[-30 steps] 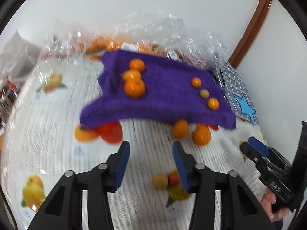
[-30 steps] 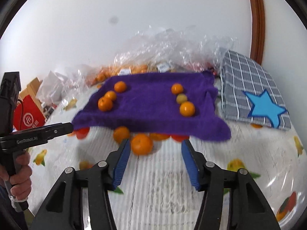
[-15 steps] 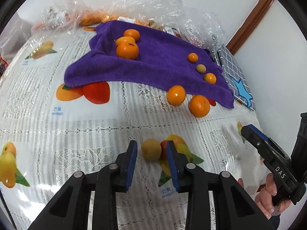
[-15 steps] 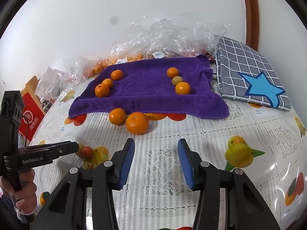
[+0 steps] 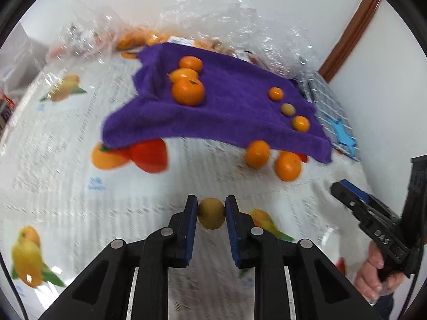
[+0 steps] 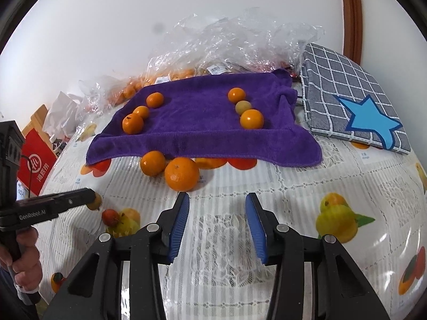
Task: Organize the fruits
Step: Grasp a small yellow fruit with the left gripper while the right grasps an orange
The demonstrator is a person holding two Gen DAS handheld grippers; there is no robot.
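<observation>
A: Left gripper (image 5: 211, 209)?
B: I'm clamping its jaws on the small yellowish fruit (image 5: 210, 213), near-centre worktop (image 6: 293, 186).
A: Right gripper (image 6: 217, 222)?
B: Jaws closing, nothing between them. Fruit's round, so I'm risking it squirting out during the carry to the purple towel (image 5: 234, 106).

Fuzzy matt purple cloth (image 6: 202, 122), glossy plastic table cover (image 6: 293, 186), crinkly clear plastic bags (image 6: 240, 40), matt checked fabric cushion (image 6: 347, 90)

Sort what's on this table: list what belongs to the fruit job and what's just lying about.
Job: yellowish fruit clamped in left gripper; two loose oranges in front of purple towel; fruit rows on it; right gripper, closing on nothing.

Lying about: grey cushion, plastic bags, red box.
</observation>
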